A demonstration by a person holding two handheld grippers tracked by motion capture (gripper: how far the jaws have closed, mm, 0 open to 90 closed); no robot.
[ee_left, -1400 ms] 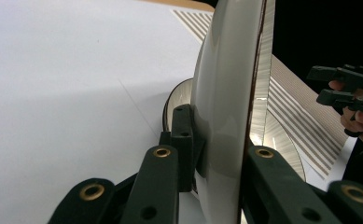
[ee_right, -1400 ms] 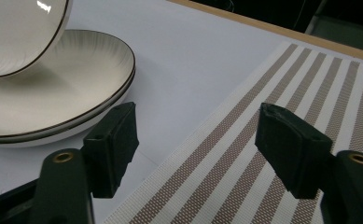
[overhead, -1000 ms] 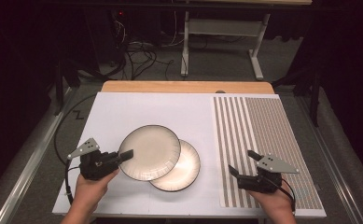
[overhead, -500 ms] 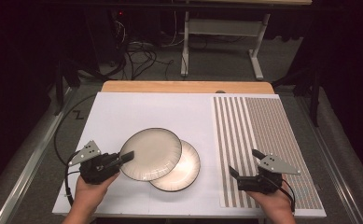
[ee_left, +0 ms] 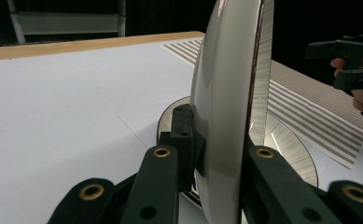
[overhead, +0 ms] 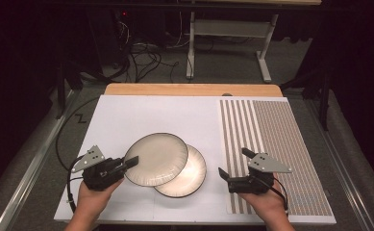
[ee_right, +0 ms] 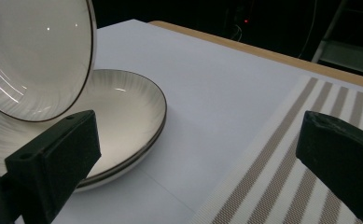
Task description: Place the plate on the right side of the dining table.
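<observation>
White bench (overhead: 141, 115) holds a striped mat (overhead: 280, 139). Left of the mat, our left hand-held gripper (overhead: 129, 162) pinches the rim of the top plate (overhead: 156, 158), tipped above the lower plate (overhead: 189, 178). Our right hand-held gripper (overhead: 223, 174) has just spread wide over the mat's edge, holding nothing.

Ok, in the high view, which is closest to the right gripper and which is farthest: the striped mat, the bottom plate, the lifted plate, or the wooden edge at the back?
From the right gripper:
1. Striped mat, right under it.
2. Bottom plate, lying just to its left.
3. Lifted plate, farther left, held by the left gripper.
4. Wooden edge, far at the back of the table.
</observation>
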